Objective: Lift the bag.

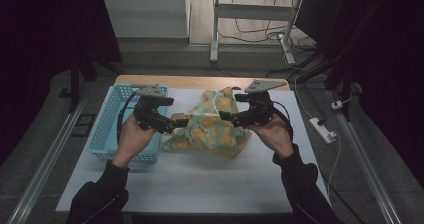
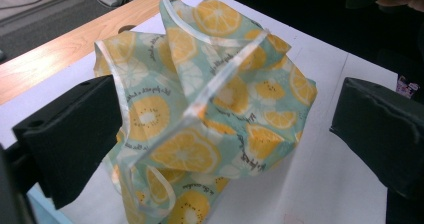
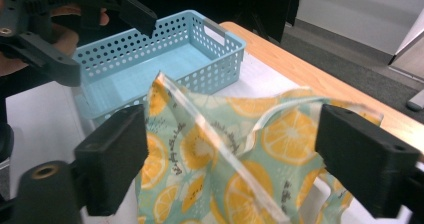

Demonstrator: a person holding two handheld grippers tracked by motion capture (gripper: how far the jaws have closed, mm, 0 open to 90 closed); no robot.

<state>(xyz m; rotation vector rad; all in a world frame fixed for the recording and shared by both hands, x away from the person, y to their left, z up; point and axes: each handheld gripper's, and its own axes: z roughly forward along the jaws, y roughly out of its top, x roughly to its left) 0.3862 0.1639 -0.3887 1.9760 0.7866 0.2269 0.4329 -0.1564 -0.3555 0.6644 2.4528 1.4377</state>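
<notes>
A crumpled cloth bag [image 1: 216,128] printed with orange and lemon slices on pale green lies mid-table, its white-edged folds standing up. My left gripper [image 1: 179,122] reaches its left side and my right gripper [image 1: 226,116] its right side. In the left gripper view the bag [image 2: 210,109] bulges between the jaws of the left gripper [image 2: 225,134], which stand wide apart and open. In the right gripper view the right gripper [image 3: 240,159] is also open, with the bag [image 3: 220,154] rising between its jaws. The left gripper [image 3: 75,29] shows open there too, at the upper left.
A light blue perforated basket [image 1: 106,115] stands empty at the table's left, just beside the bag [image 3: 165,59]. A white mat [image 1: 200,181] covers the wooden table [image 1: 200,81]. Desk legs, cables and a power strip [image 1: 322,130] lie on the floor beyond.
</notes>
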